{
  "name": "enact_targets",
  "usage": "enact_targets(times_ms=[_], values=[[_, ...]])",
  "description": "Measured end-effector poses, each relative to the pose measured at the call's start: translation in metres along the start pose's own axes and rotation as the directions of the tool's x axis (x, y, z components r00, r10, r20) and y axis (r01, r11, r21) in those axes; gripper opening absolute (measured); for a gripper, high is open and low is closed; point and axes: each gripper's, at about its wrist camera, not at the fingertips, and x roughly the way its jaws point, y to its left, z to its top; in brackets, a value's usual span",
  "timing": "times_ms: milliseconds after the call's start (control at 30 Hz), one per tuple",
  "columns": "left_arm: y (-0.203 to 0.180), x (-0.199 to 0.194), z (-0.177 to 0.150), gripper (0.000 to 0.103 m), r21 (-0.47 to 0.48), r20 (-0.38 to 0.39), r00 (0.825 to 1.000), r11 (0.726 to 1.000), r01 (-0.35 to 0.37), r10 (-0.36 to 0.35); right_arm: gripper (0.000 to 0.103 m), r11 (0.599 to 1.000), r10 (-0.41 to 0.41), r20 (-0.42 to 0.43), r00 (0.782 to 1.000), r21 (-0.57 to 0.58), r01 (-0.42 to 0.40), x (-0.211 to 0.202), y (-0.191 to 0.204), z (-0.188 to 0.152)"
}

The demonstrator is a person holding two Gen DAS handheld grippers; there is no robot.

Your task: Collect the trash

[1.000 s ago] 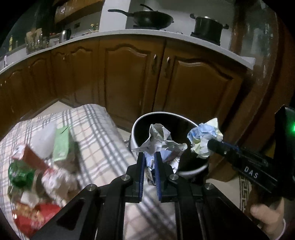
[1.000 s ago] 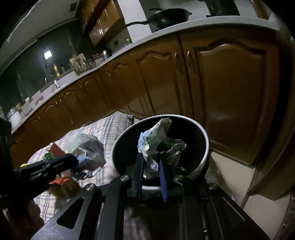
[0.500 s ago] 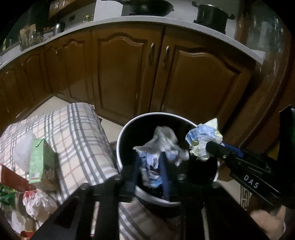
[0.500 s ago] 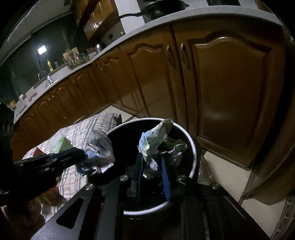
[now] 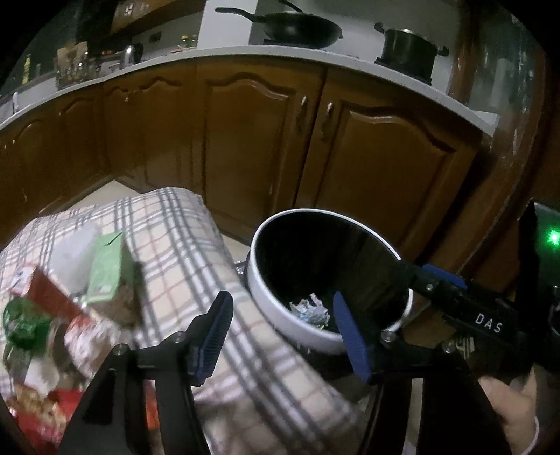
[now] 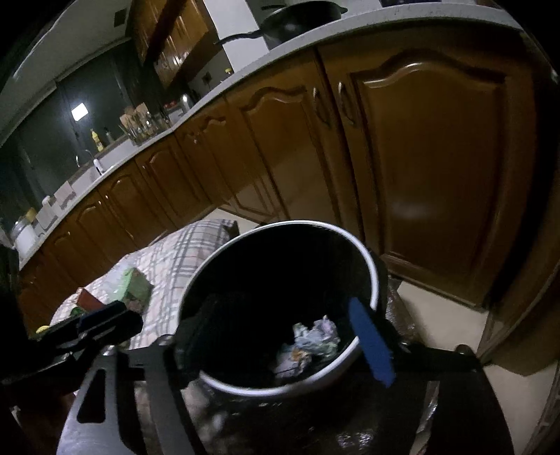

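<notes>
A round bin with a white rim [image 5: 269,308] stands beside a plaid-covered surface [image 5: 182,245]. Crumpled paper [image 5: 311,311] lies at the bin's bottom, also seen as crumpled paper [image 6: 308,344] from the right wrist. My left gripper [image 5: 281,336] hovers over the bin's near rim. Its jaws are opening with nothing between the pads. My right gripper [image 6: 283,339] hangs over the bin [image 6: 371,276], its jaws also opening and empty. Each gripper shows in the other's view: right gripper [image 5: 423,278], left gripper [image 6: 105,322].
More trash lies on the plaid cloth: a green carton [image 5: 105,269], a green bottle [image 5: 21,322] and red wrappers [image 5: 49,294]. Brown kitchen cabinets [image 5: 252,140] stand behind the bin, with a wok [image 5: 301,29] and a pot [image 5: 409,47] on the counter. A hand [image 5: 507,413] holds the right gripper.
Both grippers were shut on crumpled paper over the bin. Both have opened and the paper wads have dropped to the bottom of the bin.
</notes>
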Motion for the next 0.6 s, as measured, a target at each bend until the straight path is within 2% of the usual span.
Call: enact_targets(times_ms=[367, 600], values=[[0.023, -0.066, -0.052, 0.060, -0.031, 0.002, 1.000, 0.999, 0.022, -0.022, 0.081, 0.998, 0.060, -0.014, 0.998, 0.021, -0.059, -0.011, 0.034, -0.029], [0.048, -0.110, -0.081, 0.060, -0.069, 0.003, 1.000, 0.998, -0.001, 0.002, 0.082, 0.996, 0.089, -0.031, 0.996, 0.010, -0.089, -0.016, 0.058, -0.048]])
